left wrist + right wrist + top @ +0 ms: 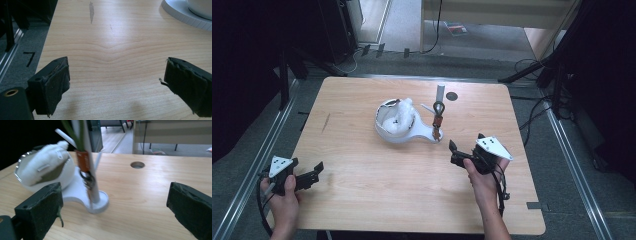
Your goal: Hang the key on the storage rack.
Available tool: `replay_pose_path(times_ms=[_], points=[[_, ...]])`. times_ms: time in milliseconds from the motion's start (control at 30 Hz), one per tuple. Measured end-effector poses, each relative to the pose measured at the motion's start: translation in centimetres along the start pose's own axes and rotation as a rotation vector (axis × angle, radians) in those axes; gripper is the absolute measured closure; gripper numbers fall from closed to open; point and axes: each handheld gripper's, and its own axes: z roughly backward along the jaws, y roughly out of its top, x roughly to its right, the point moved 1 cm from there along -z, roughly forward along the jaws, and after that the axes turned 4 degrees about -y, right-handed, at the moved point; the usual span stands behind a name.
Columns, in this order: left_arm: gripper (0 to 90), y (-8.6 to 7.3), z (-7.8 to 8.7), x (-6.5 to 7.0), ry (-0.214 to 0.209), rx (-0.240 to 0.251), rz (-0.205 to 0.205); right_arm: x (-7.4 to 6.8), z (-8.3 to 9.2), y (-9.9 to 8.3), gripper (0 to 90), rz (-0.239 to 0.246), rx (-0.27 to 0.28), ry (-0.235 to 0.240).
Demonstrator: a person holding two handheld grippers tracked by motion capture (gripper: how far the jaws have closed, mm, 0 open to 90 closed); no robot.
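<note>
A white bowl-shaped stand (388, 131) sits mid-table with a white plush lump (399, 117) in it. From its flat foot (432, 134) rises a slim post (439, 97) carrying an orange tag (437, 121). My right gripper (453, 152) hovers just right of and nearer than the foot, open and empty. In the right gripper view the post (91, 185), tag (83, 161) and bowl (65, 173) lie ahead and left of the right gripper (116, 195). My left gripper (317, 171) rests open near the table's front left corner; bare wood lies between the jaws of the left gripper (117, 70).
A round hole (452, 96) pierces the table behind the post. A dark streak (326, 122) marks the wood at left. The stand's white rim (185, 15) shows far right in the left gripper view. Metal rails and tripod legs flank the table.
</note>
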Motion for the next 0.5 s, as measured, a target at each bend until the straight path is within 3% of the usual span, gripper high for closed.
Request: replay_pose_path(times_ms=[500], points=[[7.0, 0.0, 0.0, 0.0, 0.000, 0.002, 0.000, 5.7, 3.4, -3.7, 0.7, -0.012, -0.050, -0.118]])
